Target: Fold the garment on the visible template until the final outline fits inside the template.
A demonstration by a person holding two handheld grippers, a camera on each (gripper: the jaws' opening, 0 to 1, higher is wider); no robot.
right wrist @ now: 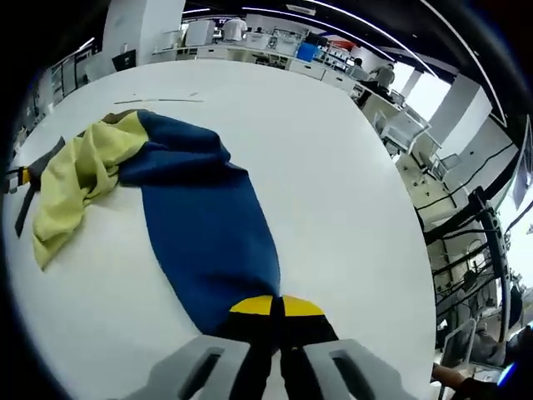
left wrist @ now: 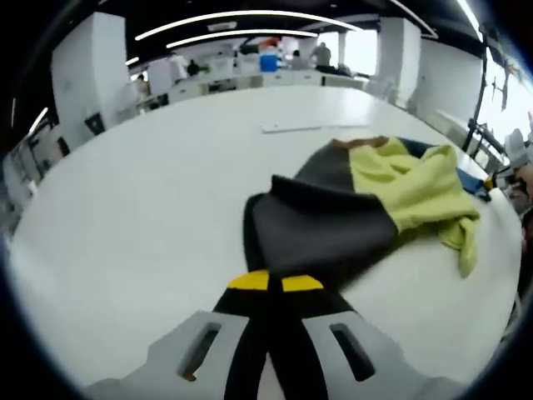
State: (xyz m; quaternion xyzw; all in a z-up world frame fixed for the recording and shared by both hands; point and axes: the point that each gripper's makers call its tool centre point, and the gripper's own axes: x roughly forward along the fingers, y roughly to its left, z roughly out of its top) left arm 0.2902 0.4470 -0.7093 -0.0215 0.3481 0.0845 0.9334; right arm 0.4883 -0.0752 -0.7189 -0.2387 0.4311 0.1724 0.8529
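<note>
A garment with dark grey (left wrist: 325, 225), pale yellow (left wrist: 408, 179) and blue (right wrist: 208, 225) panels lies crumpled on the white table (left wrist: 150, 217). My left gripper (left wrist: 275, 282) is shut on the edge of the dark grey panel, its yellow tips pressed together. At the other end, the blue panel's edge is pinched in my shut right gripper (right wrist: 276, 306). The yellow part (right wrist: 79, 179) is bunched between the two ends. In the right gripper view the left gripper (right wrist: 21, 179) peeks in at the left edge. Thin marks on the table (left wrist: 312, 127) lie beyond the garment.
The white table (right wrist: 333, 167) is wide, with bare surface around the garment. Its far edge drops off near chairs and desks (right wrist: 400, 125). People stand at benches in the background (left wrist: 321, 57). A person's hand shows at the lower right (right wrist: 466, 385).
</note>
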